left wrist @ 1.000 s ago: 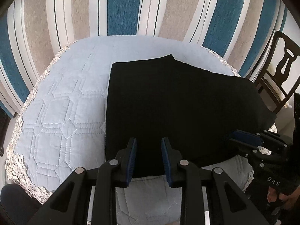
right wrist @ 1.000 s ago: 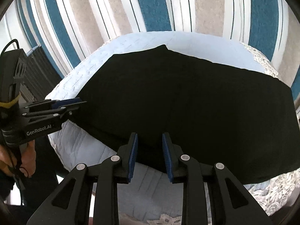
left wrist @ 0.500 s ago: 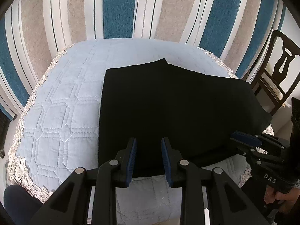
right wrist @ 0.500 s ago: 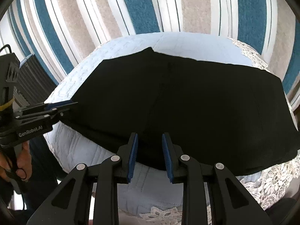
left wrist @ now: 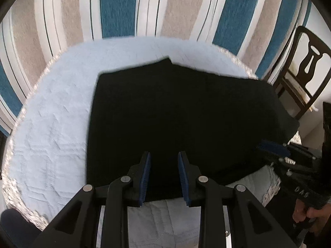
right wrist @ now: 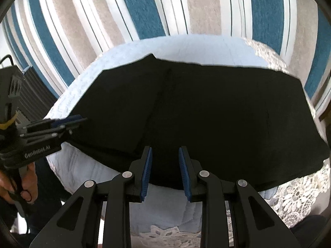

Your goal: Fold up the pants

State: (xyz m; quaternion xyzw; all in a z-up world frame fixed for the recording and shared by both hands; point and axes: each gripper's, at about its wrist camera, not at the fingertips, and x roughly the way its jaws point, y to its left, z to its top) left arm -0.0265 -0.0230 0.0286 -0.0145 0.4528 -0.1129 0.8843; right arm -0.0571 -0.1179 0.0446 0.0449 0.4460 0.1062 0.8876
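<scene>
Black pants point(left wrist: 182, 111) lie flat, folded into a wide dark slab, on a round table with a pale blue quilted cloth point(left wrist: 53, 124). They also show in the right wrist view point(right wrist: 206, 111). My left gripper point(left wrist: 164, 155) is open and empty, just above the near edge of the pants toward their left end. My right gripper point(right wrist: 165, 149) is open and empty above the near edge further right. Each gripper shows in the other's view: the right one point(left wrist: 275, 146) at the pants' right end, the left one point(right wrist: 68, 122) at the left end.
The tablecloth has a lace border point(right wrist: 293, 198) hanging over the table edge. A striped blue, beige and white rug point(left wrist: 128, 8) covers the floor beyond. A dark wooden chair point(left wrist: 304, 70) stands at the far right of the table.
Both grippers have pulled back and risen slightly, so the table and pants look a little further away. The pants have not moved. Both jaws stay open.
</scene>
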